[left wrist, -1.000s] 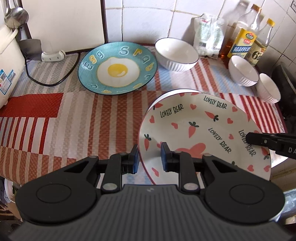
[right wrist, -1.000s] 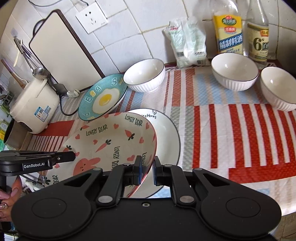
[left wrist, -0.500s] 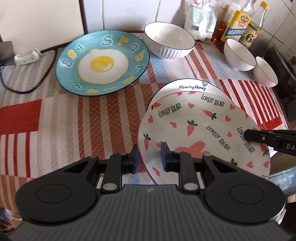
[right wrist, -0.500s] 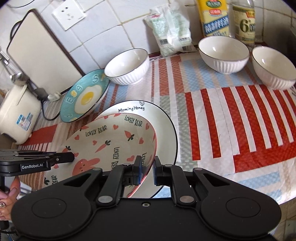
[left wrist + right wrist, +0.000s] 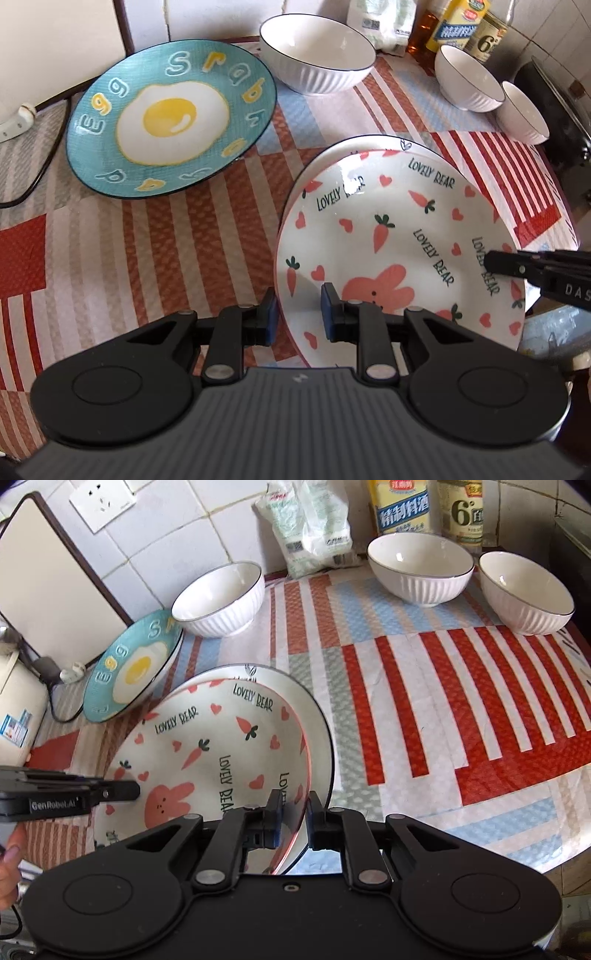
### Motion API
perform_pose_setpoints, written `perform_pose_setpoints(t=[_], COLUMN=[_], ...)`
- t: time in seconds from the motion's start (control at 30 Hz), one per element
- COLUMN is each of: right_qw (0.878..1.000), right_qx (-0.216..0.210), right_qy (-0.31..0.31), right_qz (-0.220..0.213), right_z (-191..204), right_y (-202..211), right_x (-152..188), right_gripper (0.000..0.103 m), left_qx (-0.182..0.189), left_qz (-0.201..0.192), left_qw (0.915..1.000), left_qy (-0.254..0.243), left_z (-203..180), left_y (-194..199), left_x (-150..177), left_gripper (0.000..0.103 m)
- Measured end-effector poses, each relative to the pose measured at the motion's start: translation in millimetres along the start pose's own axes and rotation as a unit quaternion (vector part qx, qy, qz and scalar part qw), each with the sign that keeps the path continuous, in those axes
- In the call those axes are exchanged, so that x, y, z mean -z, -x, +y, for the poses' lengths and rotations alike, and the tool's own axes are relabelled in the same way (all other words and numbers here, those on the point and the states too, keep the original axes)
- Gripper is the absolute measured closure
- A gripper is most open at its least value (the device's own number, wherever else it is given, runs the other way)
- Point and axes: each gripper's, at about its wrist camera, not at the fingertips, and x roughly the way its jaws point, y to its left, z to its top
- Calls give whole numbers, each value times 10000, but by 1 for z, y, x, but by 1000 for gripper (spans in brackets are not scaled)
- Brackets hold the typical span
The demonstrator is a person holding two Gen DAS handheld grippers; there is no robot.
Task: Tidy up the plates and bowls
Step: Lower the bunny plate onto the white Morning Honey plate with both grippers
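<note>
Left wrist view: we are pinching the carrot plate [image 5: 399,236] rim in our narrowed left gripper [image 5: 297,312] just above the white plate [image 5: 373,142], egg plate [image 5: 170,114] unstacked; right wrist view: right gripper [image 5: 293,821] is clamping the opposite rim, three bowls [image 5: 421,568] waiting apart.

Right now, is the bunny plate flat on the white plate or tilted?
Tilted: the bunny plate sits over the white plate, with more white rim showing on one side; both tongs grip its rim.

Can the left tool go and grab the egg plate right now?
Probably not yet. The left tool is shut on the bunny plate's rim. Otherwise the egg plate lies uncovered nearby.
</note>
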Motion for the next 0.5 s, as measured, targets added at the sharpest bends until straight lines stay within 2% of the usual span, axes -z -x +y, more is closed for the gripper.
perform_pose_setpoints(t=[0.33,0.5], right_qw=[9989,9986], right_qx=[291,291], right_qy=[365,326], right_qz=[-15,307], right_z=[8,8], right_y=[-6,-9], right_x=[-11,-23], right_gripper=[84,82], left_qx=[197,217], left_qz=[116,179], left_qw=[9997,9996], left_qy=[-11,-16], left_z=[7,7], left_y=[-8,-11], left_x=[-9,-11], left_gripper=[81,81])
